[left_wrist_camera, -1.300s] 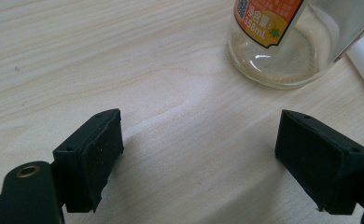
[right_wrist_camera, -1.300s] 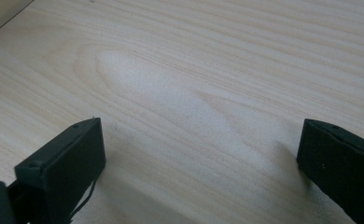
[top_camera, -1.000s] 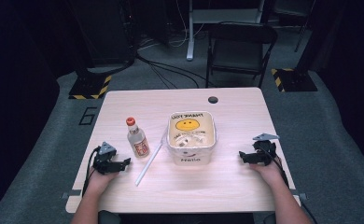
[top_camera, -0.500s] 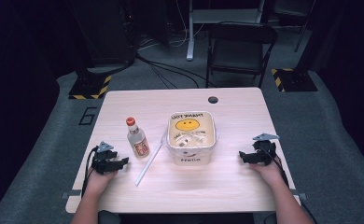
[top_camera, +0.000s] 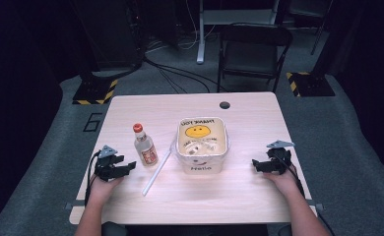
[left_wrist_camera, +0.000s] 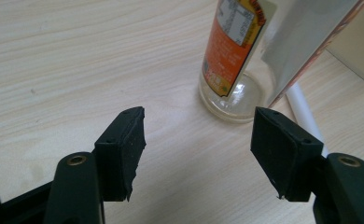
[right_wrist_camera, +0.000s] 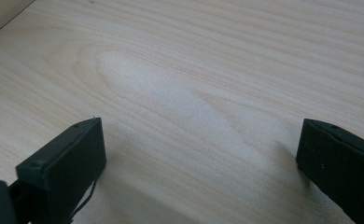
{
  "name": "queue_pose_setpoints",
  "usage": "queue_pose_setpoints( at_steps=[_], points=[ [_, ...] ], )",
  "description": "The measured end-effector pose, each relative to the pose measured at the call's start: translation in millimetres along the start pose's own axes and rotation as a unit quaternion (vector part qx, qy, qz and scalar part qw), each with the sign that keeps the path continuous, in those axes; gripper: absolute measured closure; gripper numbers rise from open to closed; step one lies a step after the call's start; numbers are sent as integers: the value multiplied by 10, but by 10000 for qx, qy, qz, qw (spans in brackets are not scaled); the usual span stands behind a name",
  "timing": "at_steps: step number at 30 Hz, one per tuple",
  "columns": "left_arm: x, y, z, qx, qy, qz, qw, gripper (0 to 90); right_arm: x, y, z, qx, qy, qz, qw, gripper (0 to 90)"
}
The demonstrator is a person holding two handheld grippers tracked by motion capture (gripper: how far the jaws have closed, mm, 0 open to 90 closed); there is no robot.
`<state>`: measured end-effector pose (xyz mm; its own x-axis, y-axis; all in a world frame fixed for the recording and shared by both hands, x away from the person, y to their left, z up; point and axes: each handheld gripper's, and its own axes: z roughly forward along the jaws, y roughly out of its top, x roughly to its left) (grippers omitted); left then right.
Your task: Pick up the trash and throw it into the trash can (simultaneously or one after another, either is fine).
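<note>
Standing upright on the counter (top_camera: 259, 196), the bottle (top_camera: 144, 146) with its red cap is the thing nearest your left gripper (top_camera: 123, 168), just ahead of those jaws and a little to their right in the left gripper view, where its glass base and orange label (left_wrist_camera: 231, 51) show close up. Your left jaws are wide with nothing between them, though they have just been closing a little from their widest. Your right gripper (top_camera: 255, 165) rests low over bare wood at the far side, jaws wide and empty too. The bottle is tall, narrow and smooth, so I judge the main risk is tipping it: come in off-centre and one jaw will nudge the base before the other arrives, or pinch the slick glass too high and it may slip or swing. The white straw (top_camera: 156, 170) lies flat just beside the bottle on its tub side, touching or nearly so, and could be dragged along or get caught under a jaw. Beyond it sits the white tub (top_camera: 201, 164) with the smiley lid, close enough to be knocked if the bottle falls that way.
</note>
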<state>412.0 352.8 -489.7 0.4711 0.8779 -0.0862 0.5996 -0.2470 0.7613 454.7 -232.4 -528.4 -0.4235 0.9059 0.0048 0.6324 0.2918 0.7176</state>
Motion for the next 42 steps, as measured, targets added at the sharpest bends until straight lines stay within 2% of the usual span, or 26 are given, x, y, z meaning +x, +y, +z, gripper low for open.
queue_pose_setpoints(
  at_steps=[8,12,22,26,30,42],
  points=[
    [-29,61,-39,1,-17,26,10000,337,0,0,0,-2,0,-2,10000,7],
    [-66,119,-106,64,16,134,9999,352,1,0,-1,-1,10,2,10000,6],
    [-135,279,-234,-70,-134,231,9996,364,0,0,0,-2,0,-2,10000,7],
    [-150,335,-260,-86,-215,194,9995,356,0,0,0,-2,-2,0,10000,7],
    [-166,383,-287,-133,-236,180,9995,355,1,0,1,-5,-6,5,10000,7],
    [-195,579,-392,-238,-232,344,9989,374,0,0,0,-2,0,-4,10000,7]
  ],
)
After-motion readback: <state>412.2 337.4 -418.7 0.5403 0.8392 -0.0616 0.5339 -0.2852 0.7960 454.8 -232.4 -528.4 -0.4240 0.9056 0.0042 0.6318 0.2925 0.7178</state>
